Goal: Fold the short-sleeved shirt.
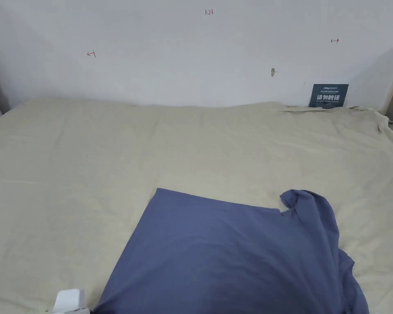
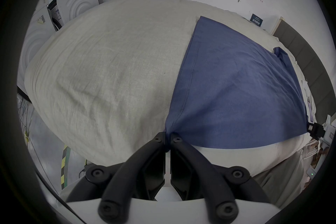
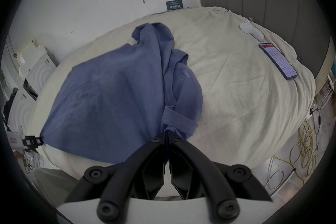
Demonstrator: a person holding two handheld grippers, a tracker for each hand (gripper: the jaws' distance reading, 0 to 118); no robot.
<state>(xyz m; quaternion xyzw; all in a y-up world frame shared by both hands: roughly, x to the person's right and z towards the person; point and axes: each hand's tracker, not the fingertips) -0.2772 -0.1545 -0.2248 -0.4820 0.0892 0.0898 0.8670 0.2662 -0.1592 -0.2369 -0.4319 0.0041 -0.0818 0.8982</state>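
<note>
A blue short-sleeved shirt lies on the beige bed sheet, stretched along the near edge, with a sleeve bunched up at its right side. My left gripper is shut on the shirt's near left hem corner; its white body peeks in at the bottom of the head view. My right gripper is shut on the shirt at a folded band of cloth on the right side. The cloth hangs taut between the two grippers. The right gripper also appears far right in the left gripper view.
A phone and a small white device lie on the sheet far right, near a dark headboard. White appliances stand left of the bed. A dark sign leans on the wall. Yellow cable coils on the floor.
</note>
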